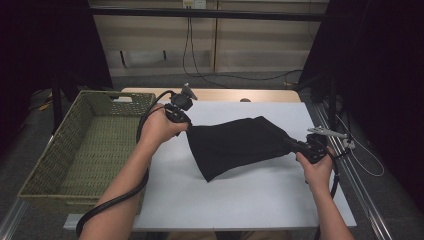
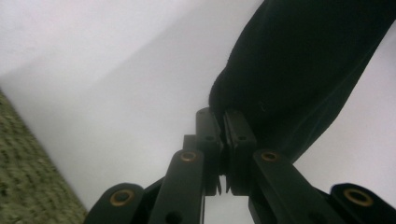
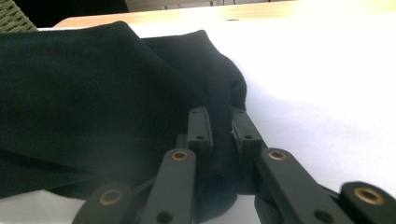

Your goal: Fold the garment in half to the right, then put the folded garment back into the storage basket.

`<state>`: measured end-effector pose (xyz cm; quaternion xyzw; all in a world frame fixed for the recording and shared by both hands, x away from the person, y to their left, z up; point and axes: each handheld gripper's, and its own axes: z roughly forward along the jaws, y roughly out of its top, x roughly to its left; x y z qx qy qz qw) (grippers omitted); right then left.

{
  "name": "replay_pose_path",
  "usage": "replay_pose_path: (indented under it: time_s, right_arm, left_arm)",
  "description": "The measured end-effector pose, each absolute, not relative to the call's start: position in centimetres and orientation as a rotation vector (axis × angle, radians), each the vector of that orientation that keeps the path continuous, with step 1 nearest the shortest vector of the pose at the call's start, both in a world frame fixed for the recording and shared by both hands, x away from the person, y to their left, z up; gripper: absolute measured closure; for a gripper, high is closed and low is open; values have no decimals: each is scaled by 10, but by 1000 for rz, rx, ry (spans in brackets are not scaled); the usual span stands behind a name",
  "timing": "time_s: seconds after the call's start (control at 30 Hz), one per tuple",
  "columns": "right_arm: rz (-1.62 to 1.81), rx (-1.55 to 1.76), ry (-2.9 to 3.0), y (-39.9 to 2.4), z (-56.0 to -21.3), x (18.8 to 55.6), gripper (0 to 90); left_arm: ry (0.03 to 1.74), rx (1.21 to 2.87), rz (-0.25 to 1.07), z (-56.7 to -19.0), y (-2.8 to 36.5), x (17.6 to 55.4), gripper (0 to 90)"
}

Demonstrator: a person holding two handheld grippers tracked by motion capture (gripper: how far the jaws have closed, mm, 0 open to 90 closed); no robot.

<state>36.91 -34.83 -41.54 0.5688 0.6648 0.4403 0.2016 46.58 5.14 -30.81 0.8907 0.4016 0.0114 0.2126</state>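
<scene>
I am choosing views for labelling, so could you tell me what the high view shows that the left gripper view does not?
High view alone: the person's left hand and right hand, the right gripper shut on the black cloth, the whole woven basket, the wall cables.

Left gripper view alone: the left gripper close up, jaws pinched on a cloth edge.

Both: the cloth, the white table, part of the basket.

The black cloth (image 2: 299,65) runs off the top edge in the left gripper view, and off the left edge in the right gripper view. The woven basket (image 1: 85,145) hides the table's left edge (image 1: 150,200). The person's hands cover most of each gripper.
</scene>
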Motion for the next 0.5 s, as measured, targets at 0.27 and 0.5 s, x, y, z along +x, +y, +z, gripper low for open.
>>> replay_pose_path:
  time_s: [0.27,0.5]
  right_arm:
    - [1241,1571,1871,-338,-408,374,810]
    - [1255,1564,1879,-330,-403,378,810]
  left_arm:
    - [1125,2492,56,-296,59,467,865]
    - [1140,2490,51,-289,66,467,864]
